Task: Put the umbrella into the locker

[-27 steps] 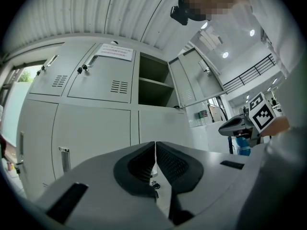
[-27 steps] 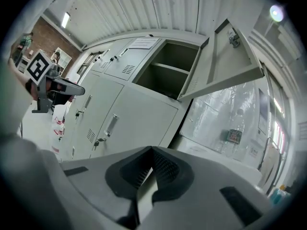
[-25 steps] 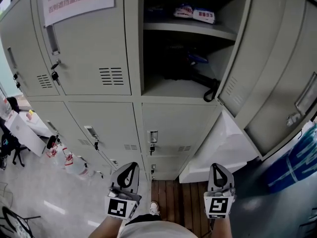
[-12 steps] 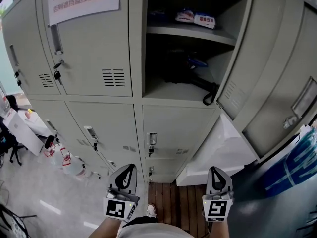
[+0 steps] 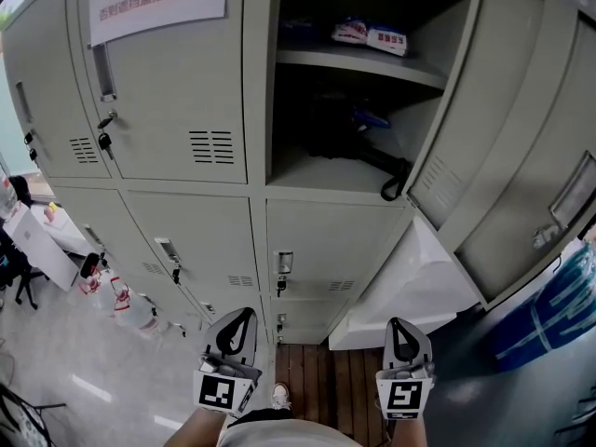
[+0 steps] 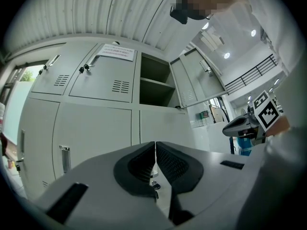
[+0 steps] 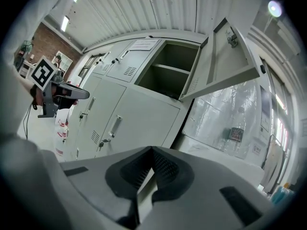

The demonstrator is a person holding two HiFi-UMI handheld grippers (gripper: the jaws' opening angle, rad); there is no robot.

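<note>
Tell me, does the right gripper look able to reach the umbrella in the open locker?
Probably yes. The locker door stands swung wide, the umbrella lies inside near the front edge, and nothing stands between it and the right gripper, which hangs lower with its jaws shut.

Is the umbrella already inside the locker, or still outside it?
Inside. The dark umbrella lies on the floor of the open locker, below the shelf, its strap loop hanging over the front edge.
</note>
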